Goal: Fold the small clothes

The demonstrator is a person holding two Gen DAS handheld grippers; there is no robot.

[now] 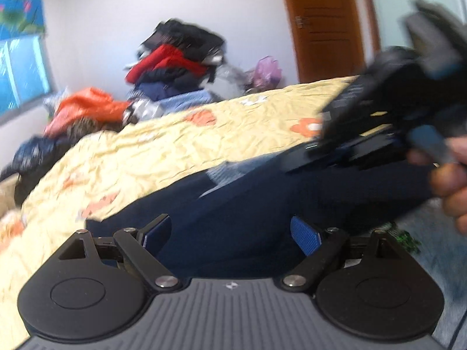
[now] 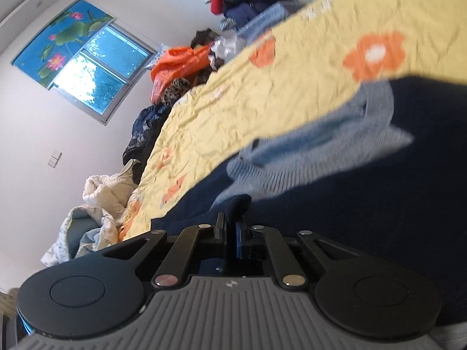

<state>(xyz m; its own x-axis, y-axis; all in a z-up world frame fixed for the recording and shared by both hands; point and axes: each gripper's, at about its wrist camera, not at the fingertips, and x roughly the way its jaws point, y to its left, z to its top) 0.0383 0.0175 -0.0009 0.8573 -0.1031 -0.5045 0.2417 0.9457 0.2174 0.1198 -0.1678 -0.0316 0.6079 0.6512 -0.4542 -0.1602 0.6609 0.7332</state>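
A dark navy garment [image 1: 262,204] with a light blue ribbed part [image 1: 230,172] lies on the yellow flowered bedspread [image 1: 175,145]. My left gripper [image 1: 230,233] stands open just above the navy cloth, with its blue pads apart and nothing pinched. In the right wrist view the same navy garment [image 2: 379,204] fills the lower right, with its light blue part [image 2: 306,151] beside it. My right gripper [image 2: 232,227] is shut on a raised fold of the navy cloth [image 2: 238,204]. The right gripper's body and the hand [image 1: 449,186] that holds it show blurred at the right of the left wrist view.
A pile of clothes [image 1: 178,67] stands at the far side of the bed, with an orange bag [image 1: 87,108] to its left. A wooden door [image 1: 321,23] is at the back right. A window [image 2: 96,70] and crumpled white bedding [image 2: 99,198] lie to the left.
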